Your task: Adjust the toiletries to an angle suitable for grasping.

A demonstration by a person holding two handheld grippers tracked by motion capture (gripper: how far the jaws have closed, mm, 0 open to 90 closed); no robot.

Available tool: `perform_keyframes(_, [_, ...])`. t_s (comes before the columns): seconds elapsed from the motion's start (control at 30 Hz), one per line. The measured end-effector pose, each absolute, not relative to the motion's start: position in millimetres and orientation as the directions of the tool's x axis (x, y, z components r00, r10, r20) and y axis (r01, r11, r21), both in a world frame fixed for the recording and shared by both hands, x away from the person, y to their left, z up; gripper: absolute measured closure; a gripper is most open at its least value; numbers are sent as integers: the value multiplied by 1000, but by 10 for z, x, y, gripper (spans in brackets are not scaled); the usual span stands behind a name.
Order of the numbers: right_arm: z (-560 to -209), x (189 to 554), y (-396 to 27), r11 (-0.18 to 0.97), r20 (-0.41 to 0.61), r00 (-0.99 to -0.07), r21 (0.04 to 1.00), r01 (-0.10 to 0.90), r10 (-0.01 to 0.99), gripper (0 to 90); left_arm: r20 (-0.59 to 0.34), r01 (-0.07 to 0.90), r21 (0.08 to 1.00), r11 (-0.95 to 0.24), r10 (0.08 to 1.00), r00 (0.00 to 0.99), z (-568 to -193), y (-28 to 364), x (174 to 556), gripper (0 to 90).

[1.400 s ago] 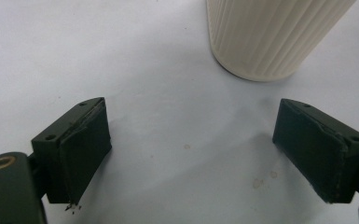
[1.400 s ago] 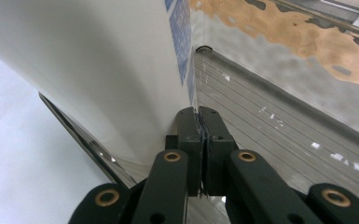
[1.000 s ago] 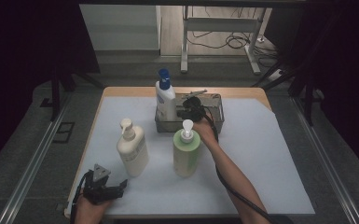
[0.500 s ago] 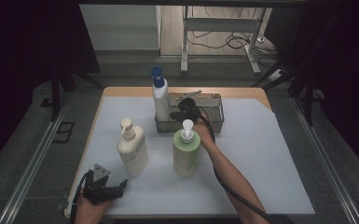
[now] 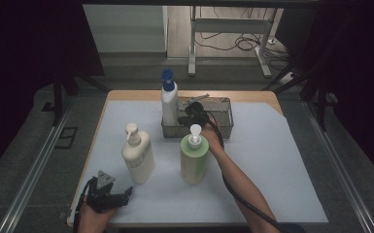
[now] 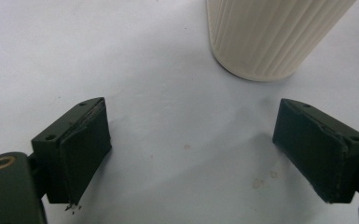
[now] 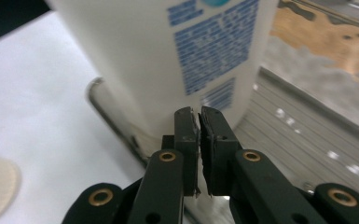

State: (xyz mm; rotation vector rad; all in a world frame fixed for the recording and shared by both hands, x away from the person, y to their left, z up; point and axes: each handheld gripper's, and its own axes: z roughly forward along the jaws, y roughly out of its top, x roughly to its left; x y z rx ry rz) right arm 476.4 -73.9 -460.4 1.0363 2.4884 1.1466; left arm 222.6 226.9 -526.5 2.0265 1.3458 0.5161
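Half the white bottle [image 7: 168, 60] cropped, blurred

Blue print on white bottle [image 7: 177, 51] (blurred, unreadable)

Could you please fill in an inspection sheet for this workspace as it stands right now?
Surface: white mat over a wooden table; a few small stains on the mat in the left gripper view.
Job's things: white bottle with blue pump upright at the left end of the metal tray.
Clutter: cream pump bottle and green pump bottle upright on the mat.
Grippers: left gripper open, low over the mat near the cream bottle; right gripper shut on nothing, right by the white bottle at the tray.
Cables: black cable runs along the right forearm.
Surroundings: grey floor, a metal stand, loose cables behind.
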Motion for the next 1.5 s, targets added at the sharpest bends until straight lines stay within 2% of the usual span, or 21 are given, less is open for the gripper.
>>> perform_keyframes(0.4, [-4662,4937,-664,424,88,-661,702,572,745,900,-27,665,697,-268,917,398,-5265,2270,2228,106])
perform_keyframes(0.9, [-4692,4948,-671,433,100,-673,695,574,733,898,-27,666,696,-268,917,398,-5264,2269,2229,106])
perform_keyframes(1.3, [-4606,4867,-737,431,89,-687,718,546,721,772,-26,665,697,-268,917,397,-5265,2268,2227,106])
perform_keyframes(1.5, [-4531,4784,-770,450,67,-714,735,508,697,668,-26,665,697,-269,917,398,-5265,2269,2226,106])
